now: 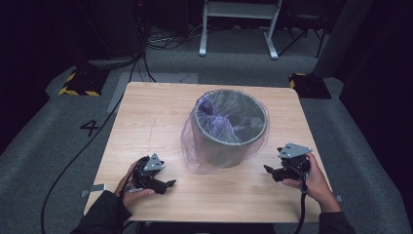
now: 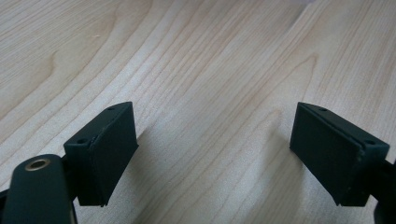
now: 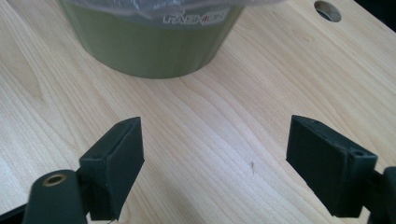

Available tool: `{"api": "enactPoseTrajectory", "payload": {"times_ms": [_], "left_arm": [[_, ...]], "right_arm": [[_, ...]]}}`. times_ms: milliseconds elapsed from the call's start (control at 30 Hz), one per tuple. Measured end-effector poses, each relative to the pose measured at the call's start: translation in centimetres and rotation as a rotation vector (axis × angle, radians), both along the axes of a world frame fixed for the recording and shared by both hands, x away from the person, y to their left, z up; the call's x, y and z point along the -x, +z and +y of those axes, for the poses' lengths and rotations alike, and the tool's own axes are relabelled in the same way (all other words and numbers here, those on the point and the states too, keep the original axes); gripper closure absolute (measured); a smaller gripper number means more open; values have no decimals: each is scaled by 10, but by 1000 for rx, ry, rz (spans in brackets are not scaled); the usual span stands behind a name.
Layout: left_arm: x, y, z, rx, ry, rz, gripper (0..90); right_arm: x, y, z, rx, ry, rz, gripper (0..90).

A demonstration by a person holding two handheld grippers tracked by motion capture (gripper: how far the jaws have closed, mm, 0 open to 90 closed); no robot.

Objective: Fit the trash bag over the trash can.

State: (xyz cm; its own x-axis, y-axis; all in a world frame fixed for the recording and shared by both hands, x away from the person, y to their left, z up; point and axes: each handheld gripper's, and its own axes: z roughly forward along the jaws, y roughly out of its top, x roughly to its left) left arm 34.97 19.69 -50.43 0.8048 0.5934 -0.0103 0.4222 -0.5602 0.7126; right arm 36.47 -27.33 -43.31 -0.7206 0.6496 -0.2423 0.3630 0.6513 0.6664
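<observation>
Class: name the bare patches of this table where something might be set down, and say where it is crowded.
Bare wood: the left strip beside the bin, the far edge of the table, and the near edge between left gripper and right gripper. Crowded: the centre, under the bin's liner bag.

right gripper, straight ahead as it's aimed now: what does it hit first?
Probably the green bin. The open right gripper looks along bare table toward the bin's lower wall, which sits ahead and slightly left of centre. Depth is unclear, so a near miss on its right is possible.

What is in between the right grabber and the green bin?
Just bare wooden table. In the right gripper view, nothing sits between the open right gripper and the bin.
</observation>
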Motion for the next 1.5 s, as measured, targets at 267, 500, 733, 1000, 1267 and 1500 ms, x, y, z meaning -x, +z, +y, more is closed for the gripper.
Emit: {"api": "enactPoseTrajectory", "payload": {"times_ms": [267,500,733,1000,1267,1500], "left_arm": [[0,0,0,-1,0,0,144],[0,0,0,0,0,0,144],[0,0,0,-1,0,0,144],[0,0,0,-1,0,0,144],[0,0,0,-1,0,0,144],[0,0,0,-2,-3,-1,143]], "right_arm": [[1,-14,-1,14,-10,22,195],[3,-27,-5,11,-17,53,197],[7,-39,-9,11,-31,65,201],[14,-53,-20,-27,-74,77,201],[20,-62,-37,-127,-132,96,190],[22,-71,-55,-232,-192,106,166]]}}
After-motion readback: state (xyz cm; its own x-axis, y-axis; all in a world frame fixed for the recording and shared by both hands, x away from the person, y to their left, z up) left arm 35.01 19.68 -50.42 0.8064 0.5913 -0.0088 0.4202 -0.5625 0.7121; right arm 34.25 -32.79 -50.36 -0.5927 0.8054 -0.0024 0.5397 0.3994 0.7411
